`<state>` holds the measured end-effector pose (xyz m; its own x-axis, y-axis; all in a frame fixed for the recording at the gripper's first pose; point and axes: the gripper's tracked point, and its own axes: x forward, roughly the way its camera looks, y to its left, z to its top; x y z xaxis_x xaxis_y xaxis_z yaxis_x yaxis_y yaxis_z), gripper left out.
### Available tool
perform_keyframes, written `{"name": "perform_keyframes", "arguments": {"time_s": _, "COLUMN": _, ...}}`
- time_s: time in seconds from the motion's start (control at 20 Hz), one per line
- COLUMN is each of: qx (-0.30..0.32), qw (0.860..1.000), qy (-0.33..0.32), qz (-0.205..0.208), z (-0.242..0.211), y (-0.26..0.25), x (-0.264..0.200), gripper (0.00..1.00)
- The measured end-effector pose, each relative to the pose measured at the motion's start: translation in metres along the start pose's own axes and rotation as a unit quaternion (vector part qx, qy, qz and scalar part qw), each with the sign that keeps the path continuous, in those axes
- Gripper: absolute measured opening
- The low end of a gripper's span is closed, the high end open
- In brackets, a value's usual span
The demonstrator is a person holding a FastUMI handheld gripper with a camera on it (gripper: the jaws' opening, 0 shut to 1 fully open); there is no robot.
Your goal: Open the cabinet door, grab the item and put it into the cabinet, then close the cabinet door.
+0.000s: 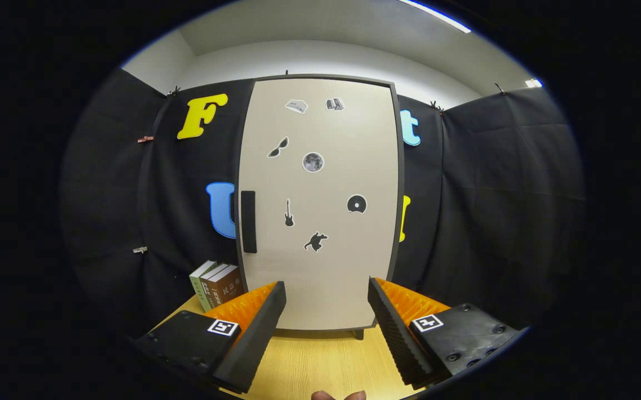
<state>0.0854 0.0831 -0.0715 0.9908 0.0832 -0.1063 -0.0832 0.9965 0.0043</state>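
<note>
At the bottom of the frame the hand-held gripper [327, 300] has its two fingers spread wide apart with nothing between them, above the wooden surface [320, 361]. Beyond the fingertips, in the centre of the frame, stands the cabinet [320, 266], its beige door [328, 133] closed and dotted with small stickers. A black handle [248, 221] runs upright along the door's left edge. At the lower left, just beside the cabinet, a few books [217, 284] stand on the surface against the black cloth wall.
</note>
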Motion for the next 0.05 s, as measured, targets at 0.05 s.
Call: {"name": "perform_keyframes", "arguments": {"time_s": 0.05, "qx": 0.000, "qw": 1.000, "qy": -0.001, "qz": 0.003, "z": 0.0006, "y": 0.0009, "x": 0.0003, "gripper": 0.97}}
